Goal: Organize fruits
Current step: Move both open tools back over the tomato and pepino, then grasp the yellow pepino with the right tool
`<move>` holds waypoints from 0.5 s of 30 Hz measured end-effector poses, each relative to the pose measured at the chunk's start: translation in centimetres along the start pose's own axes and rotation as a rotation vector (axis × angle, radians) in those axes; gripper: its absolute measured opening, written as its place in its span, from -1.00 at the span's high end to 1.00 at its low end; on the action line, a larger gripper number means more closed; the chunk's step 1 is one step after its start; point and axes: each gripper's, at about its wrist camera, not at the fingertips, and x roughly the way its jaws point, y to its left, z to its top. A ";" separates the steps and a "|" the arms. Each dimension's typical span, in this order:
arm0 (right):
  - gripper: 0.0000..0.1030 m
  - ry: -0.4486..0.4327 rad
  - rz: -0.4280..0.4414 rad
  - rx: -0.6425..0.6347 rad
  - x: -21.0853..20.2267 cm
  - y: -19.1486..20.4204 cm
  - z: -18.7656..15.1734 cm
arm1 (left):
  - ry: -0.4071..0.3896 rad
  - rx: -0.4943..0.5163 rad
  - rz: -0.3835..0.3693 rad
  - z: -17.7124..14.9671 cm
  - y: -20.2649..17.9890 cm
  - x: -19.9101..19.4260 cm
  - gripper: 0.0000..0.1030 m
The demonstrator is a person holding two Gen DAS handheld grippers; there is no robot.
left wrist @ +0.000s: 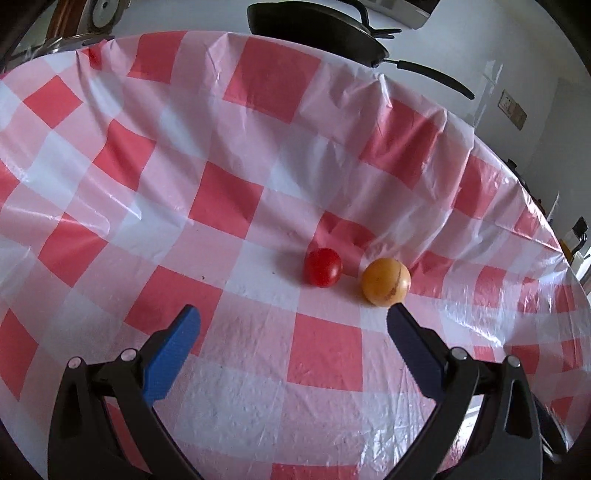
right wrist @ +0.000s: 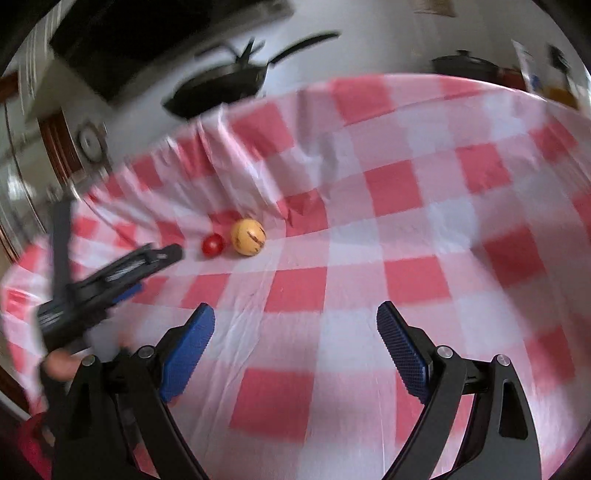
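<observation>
My left claw (left wrist: 293,314) hung wide and empty just near of the tomato (left wrist: 322,272) and the orange fruit (left wrist: 386,282). They sat just apart on the checked desk (left wrist: 229,206). My right claw (right wrist: 295,314) gaped wide too.

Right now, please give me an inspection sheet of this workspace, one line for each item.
Surface: cloth, red and white checks, wrinkled.
Job's things: tomato and yellow fruit, side by side, small gap.
Clutter: nothing seen on the cloth.
Grippers: left gripper open, near the fruits; right gripper open, farther back, holding nothing.
Cables: nothing seen.
Surroundings: black pan behind the table, white wall.
</observation>
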 end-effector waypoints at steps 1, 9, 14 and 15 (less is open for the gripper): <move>-0.65 0.023 0.004 -0.011 1.2 0.5 0.5 | 0.002 0.000 -0.001 0.0 0.1 -0.1 -0.96; -0.34 0.126 0.030 -0.107 7.9 3.6 3.4 | -0.014 -0.142 0.054 0.5 2.8 -0.3 -0.96; -0.29 0.135 0.023 -0.172 10.3 5.8 4.8 | -0.029 -0.206 0.077 0.7 4.1 -0.4 -0.96; -0.25 0.140 0.009 -0.182 11.0 6.3 5.0 | -0.030 -0.207 0.078 0.7 4.1 -0.4 -0.96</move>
